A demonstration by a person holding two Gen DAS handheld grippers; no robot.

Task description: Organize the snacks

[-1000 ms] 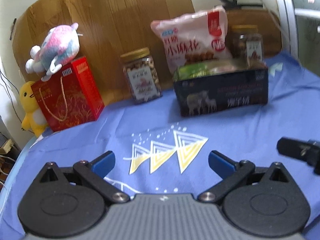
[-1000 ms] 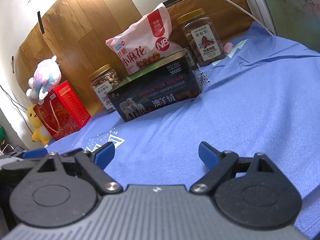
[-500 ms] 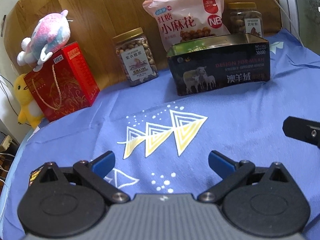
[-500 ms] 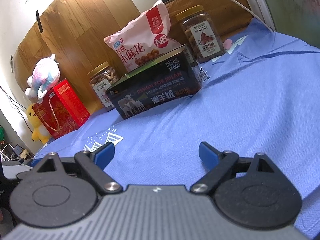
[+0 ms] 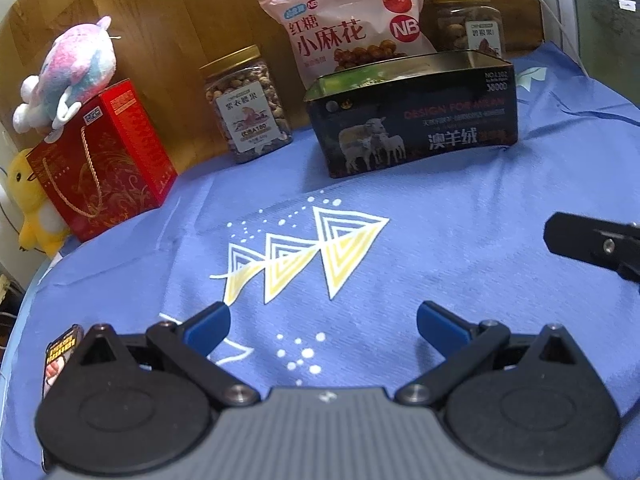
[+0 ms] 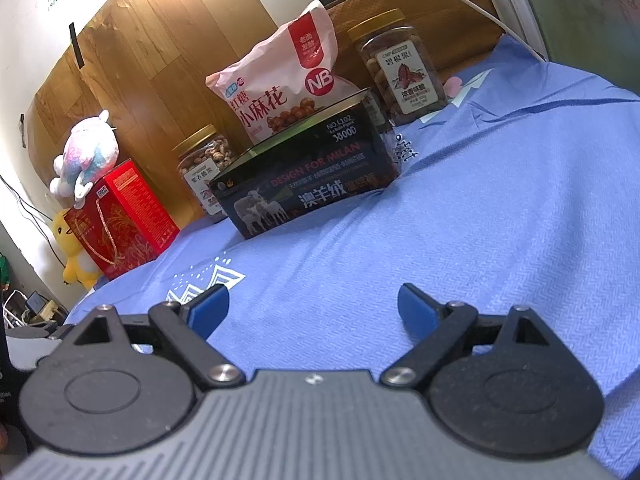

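1. Left gripper [image 5: 322, 322] and right gripper [image 6: 310, 306] are hovering empty, jaws spread, probably awaiting a pick.
2. Pink crinkly snack bag [image 5: 352, 28] is leaning behind the open dark rectangular tin [image 5: 416, 120], likely the collecting container.

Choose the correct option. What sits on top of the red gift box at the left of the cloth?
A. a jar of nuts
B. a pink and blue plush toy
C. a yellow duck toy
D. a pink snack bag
B: the pink and blue plush toy rests on top of the red gift box; the yellow duck toy stands beside the box.
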